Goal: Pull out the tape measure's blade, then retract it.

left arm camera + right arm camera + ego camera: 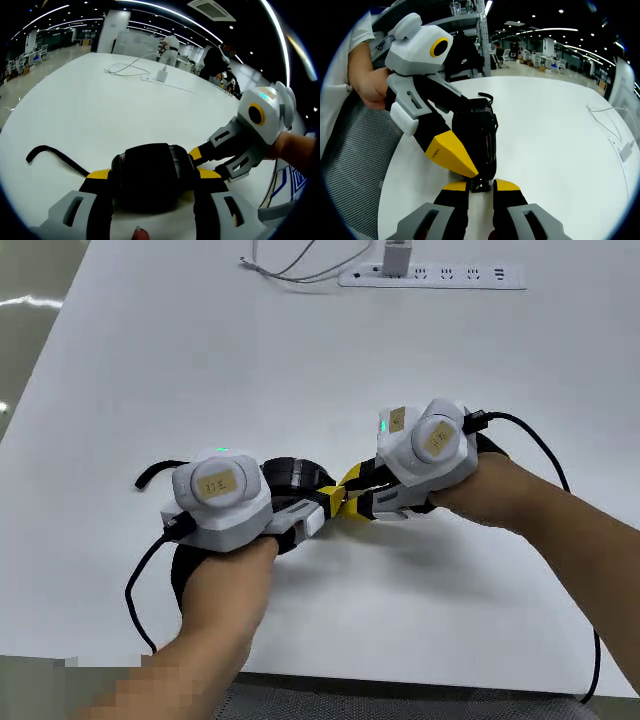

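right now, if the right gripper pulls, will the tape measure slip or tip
Probably not: the tape measure sits clamped between the left gripper's jaws and looks rigid. Its loose strap looks floppy and should just trail. The small tab pinched by the right gripper seems likelier to slip.
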`<action>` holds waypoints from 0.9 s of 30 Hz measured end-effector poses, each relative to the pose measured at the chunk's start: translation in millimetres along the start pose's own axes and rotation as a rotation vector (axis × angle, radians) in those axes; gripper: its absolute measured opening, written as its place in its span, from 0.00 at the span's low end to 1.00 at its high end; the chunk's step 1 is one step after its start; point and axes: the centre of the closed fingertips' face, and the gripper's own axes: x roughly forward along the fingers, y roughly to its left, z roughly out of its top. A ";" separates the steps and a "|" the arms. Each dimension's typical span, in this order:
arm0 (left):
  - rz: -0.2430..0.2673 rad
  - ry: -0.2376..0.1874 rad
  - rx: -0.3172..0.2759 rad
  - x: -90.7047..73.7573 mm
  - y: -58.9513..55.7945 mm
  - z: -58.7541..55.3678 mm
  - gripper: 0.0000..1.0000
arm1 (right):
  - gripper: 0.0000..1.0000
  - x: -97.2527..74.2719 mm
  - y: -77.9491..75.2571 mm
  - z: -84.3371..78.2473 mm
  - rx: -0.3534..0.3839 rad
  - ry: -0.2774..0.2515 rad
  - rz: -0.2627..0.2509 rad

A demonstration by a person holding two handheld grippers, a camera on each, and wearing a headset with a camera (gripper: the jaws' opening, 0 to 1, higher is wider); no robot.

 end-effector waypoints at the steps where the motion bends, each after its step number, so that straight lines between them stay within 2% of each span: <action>1: -0.004 0.004 0.010 -0.2 -0.1 -0.5 0.62 | 0.15 -0.4 0.8 0.1 0.003 -0.001 0.005; 4: -0.008 0.012 0.035 -0.4 -0.7 -1.8 0.62 | 0.17 -1.2 -0.5 -1.1 0.007 0.002 -0.002; 10: -0.019 0.024 0.045 0.7 -5.2 -3.2 0.69 | 0.18 -2.2 -0.2 -1.6 0.004 0.007 -0.007; 16: -0.022 0.023 0.034 0.0 -4.7 -2.6 0.69 | 0.18 -4.3 -1.1 0.5 0.004 -0.001 -0.013; 21: -0.021 0.016 0.060 -1.4 -6.7 -1.3 0.70 | 0.19 -7.3 -1.1 -0.2 0.006 0.000 -0.019; 27: -0.028 0.007 0.061 -1.9 -8.2 0.7 0.72 | 0.21 -9.5 -2.1 0.4 0.014 -0.004 -0.026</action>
